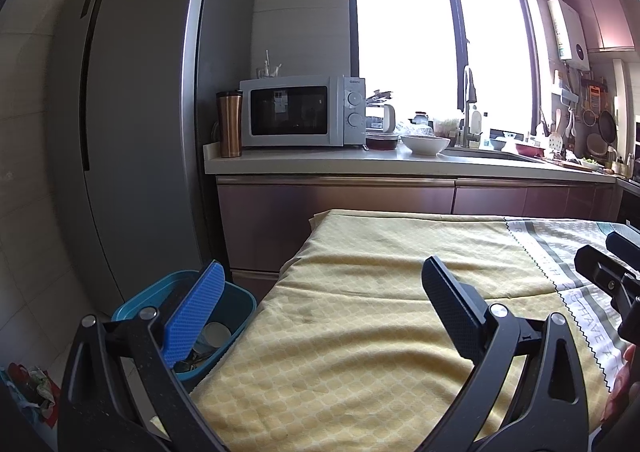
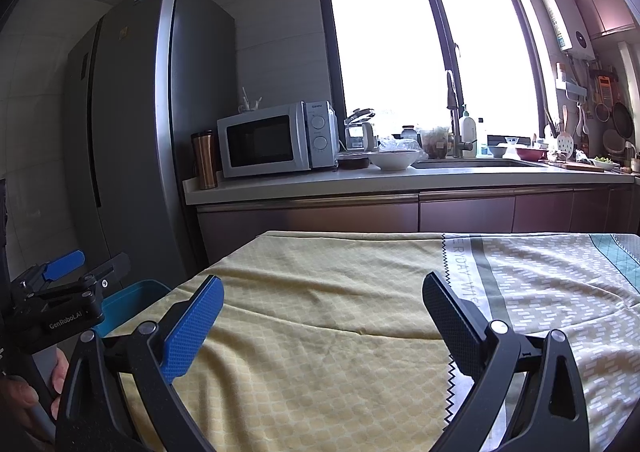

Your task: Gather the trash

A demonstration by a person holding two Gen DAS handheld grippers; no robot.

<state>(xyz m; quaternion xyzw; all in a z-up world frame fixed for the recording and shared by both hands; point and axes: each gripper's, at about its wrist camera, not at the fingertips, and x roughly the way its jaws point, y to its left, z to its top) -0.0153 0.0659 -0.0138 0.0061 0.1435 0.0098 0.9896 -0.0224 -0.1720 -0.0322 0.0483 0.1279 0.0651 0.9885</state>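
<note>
A: So, where's the trash?
B: Lower left: blue bin (image 1: pixel 224 316) holding light, thin, crushable cups; pinch a rim gently. Left gripper (image 1: pixel 320 316) and right gripper (image 2: pixel 320 316) gape wide, empty.

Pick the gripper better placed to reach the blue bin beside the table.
Left. The left gripper hangs open with its blue finger right over the blue bin; the right gripper sits over the tablecloth, farther away.

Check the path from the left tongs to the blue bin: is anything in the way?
Nothing visible blocks it. The left tongs are open and empty, and the blue bin sits open-topped on the floor beside the yellow tablecloth's left edge, already holding some items.
</note>
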